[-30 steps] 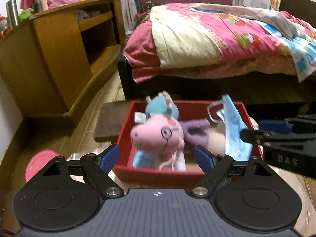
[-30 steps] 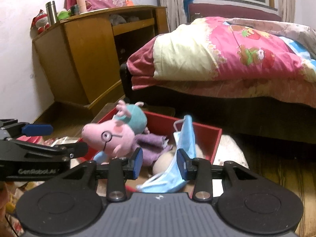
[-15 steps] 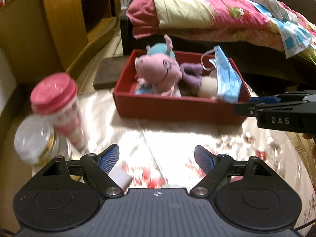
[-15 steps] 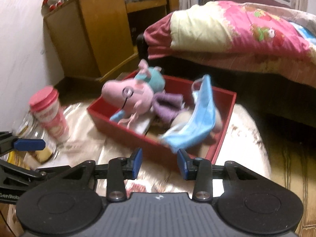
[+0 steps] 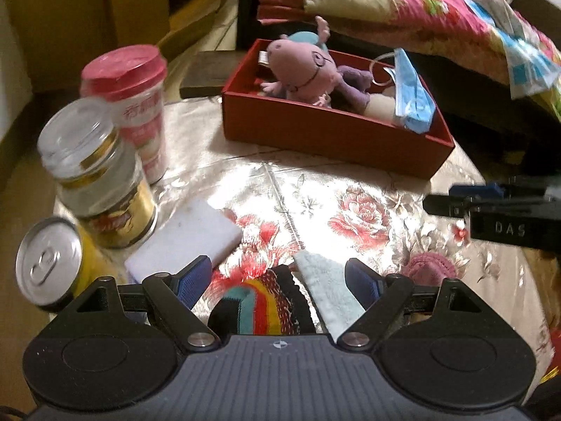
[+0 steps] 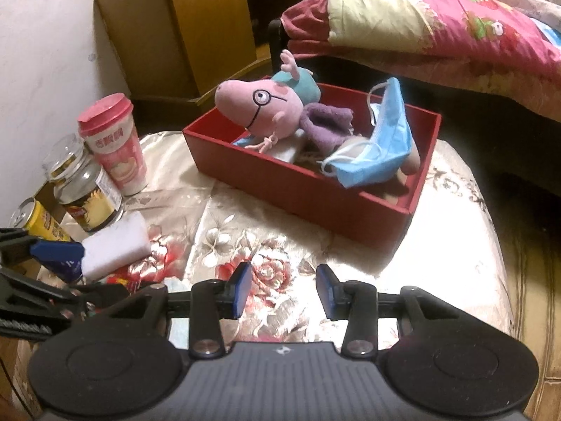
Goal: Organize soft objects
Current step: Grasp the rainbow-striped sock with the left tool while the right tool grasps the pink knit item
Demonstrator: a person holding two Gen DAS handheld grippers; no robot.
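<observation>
A red box (image 5: 333, 133) (image 6: 301, 189) at the table's far side holds a pink pig plush (image 5: 305, 70) (image 6: 259, 108), a purple cloth (image 5: 354, 84) and a blue face mask (image 5: 410, 94) (image 6: 382, 154). My left gripper (image 5: 278, 277) hangs open above a rainbow-striped sock (image 5: 263, 305) and a pale blue cloth (image 5: 329, 291) at the near edge, touching neither. A white sponge (image 5: 189, 235) (image 6: 115, 245) lies just left of it. My right gripper (image 6: 284, 289) hovers over the floral tablecloth (image 6: 273, 245) with a narrow gap and nothing in it.
At the table's left stand a pink-lidded cup (image 5: 129, 87), a glass jar (image 5: 98, 175) and a yellow can (image 5: 52, 263). A pink knitted piece (image 5: 433, 266) lies near the right. A bed (image 5: 403, 7) and a wooden cabinet (image 6: 196, 24) stand behind.
Both grippers have drawn back from the red box toward the near side of the table and tipped downward. The sock, pale cloth, sponge and drink containers have come into view.
</observation>
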